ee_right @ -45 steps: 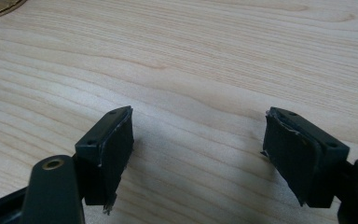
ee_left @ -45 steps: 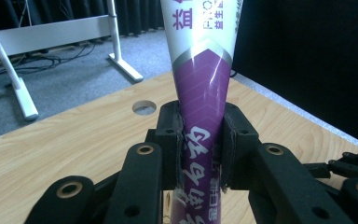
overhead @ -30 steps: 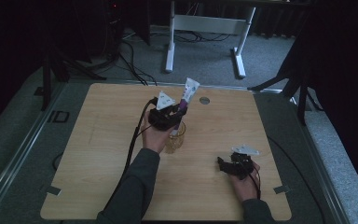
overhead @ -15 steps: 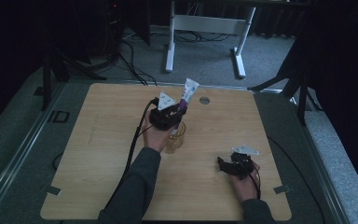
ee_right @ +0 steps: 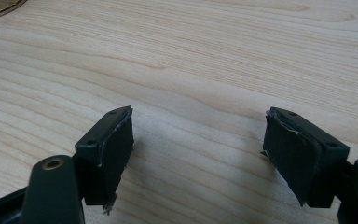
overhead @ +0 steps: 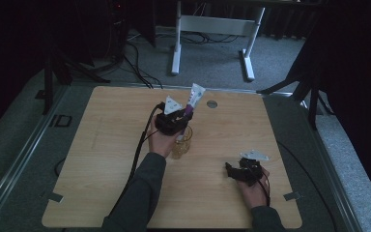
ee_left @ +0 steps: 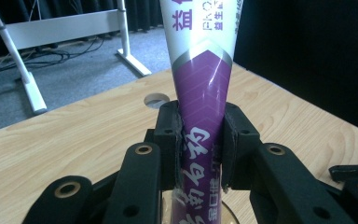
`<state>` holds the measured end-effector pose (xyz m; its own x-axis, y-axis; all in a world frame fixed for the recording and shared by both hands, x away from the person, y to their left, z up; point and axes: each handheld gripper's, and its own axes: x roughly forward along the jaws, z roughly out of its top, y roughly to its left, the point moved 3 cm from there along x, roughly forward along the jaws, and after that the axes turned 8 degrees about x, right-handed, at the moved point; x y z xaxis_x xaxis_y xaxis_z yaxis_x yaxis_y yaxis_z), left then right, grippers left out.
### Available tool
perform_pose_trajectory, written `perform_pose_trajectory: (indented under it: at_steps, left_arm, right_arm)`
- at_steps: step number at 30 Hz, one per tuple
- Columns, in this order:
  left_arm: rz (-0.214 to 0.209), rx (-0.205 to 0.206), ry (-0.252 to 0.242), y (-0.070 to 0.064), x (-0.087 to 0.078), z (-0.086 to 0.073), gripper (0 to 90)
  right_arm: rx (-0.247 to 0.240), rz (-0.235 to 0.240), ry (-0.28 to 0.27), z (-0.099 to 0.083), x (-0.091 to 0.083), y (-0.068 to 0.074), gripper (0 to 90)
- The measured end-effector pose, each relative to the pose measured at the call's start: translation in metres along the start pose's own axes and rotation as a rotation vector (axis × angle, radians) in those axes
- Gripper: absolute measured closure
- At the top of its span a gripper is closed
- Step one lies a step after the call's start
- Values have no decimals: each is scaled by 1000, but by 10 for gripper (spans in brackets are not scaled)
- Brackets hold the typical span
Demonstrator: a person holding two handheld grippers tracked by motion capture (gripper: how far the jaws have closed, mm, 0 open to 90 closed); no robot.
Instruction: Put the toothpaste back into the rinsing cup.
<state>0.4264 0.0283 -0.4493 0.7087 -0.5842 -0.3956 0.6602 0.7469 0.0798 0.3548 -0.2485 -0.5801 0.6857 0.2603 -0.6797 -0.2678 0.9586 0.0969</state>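
High view: the left tool [overhead: 179, 117] is clamped on a white and purple tube [overhead: 193, 98] and holds it upright over a small glass cup [overhead: 182, 141] that stands near the middle of the wooden surface [overhead: 101, 159]. The lower end of the tube seems to be in the cup, but I cannot tell if it touches the bottom. The right tool [overhead: 235, 172] rests low near the right front of the surface, well apart from the cup.

Left gripper view: both jaws press the purple part of the tube [ee_left: 200, 107] between them. The rim of the cup [ee_left: 230, 215] shows just under the jaws.

Right gripper view: the right tool [ee_right: 198, 149] has its jaws wide apart with nothing between them, just above the bare wood [ee_right: 205, 56].

Risk: the tube is tall and top-heavy, so I think it may lean and tip the light cup when it is released. The soft tube may also slip or get squeezed if the hold is too hard. The right tool is too far away to steady the cup.
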Motion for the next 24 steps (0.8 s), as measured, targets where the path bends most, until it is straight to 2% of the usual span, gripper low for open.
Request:
perform_pose_trajectory:
  at_steps: [12, 24]
  left_arm:
    - [-12, -10, 28, -1, 4, -10, 706]
    - [-29, 10, 69, -7, 2, -19, 698]
  right_arm:
    - [0, 0, 0, 0, 0, 0, 241]
    - [0, 0, 0, 0, 0, 0, 241]
